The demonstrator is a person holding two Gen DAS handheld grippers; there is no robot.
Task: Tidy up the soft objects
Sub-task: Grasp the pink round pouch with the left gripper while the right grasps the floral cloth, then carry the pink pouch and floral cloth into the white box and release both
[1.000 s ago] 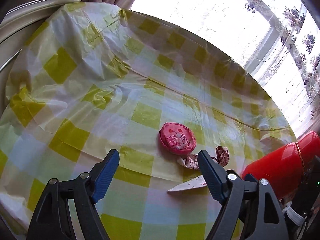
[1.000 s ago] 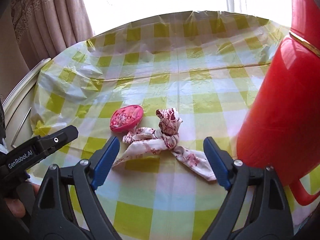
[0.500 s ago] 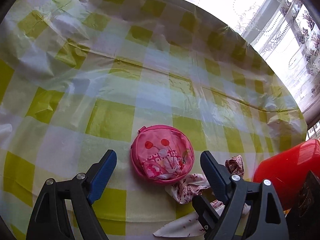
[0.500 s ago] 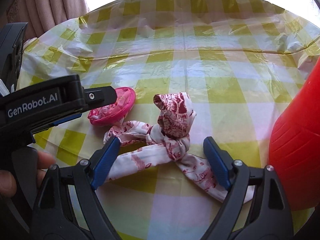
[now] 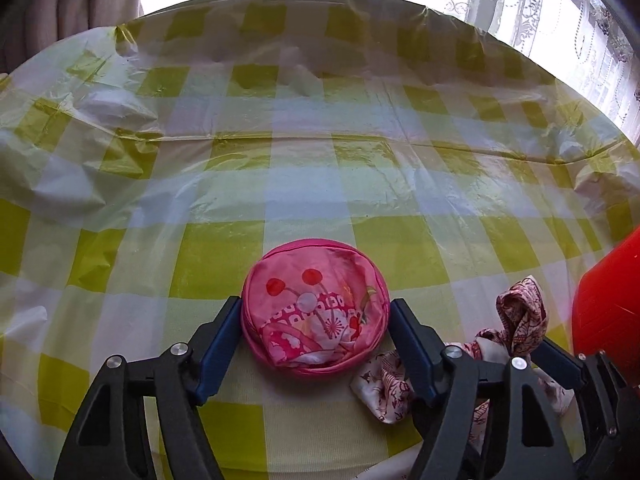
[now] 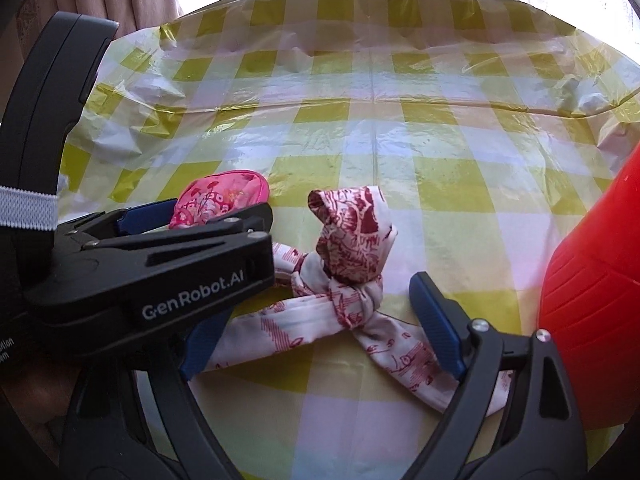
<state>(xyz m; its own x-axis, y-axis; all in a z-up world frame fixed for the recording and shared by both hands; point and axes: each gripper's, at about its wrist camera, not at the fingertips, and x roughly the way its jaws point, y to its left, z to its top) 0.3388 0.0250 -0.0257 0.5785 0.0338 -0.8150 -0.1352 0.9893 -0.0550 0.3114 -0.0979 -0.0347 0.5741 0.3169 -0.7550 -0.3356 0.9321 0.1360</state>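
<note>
The round pink pouch (image 5: 315, 309) is flanked by the 2 blue pads of the left gripper (image 5: 315, 320), whose jaws have just been closing; contact appears made, though firm pressure cannot be judged. The right gripper (image 6: 320, 322) is spread wide around the knotted patterned scarf (image 6: 344, 276), its left pad partly hidden. A red container (image 6: 592, 280) is cut off.

A home — checked tablecloth (image 5: 304, 196), lace curtains (image 5: 560, 20)

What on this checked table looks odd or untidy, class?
The red-and-white patterned cloth lies knotted and crumpled, one end sticking up, beside the round pink fabric pouch. The yellow checked plastic tablecloth is wrinkled and puckered. Nothing looks spilled or damaged.
</note>
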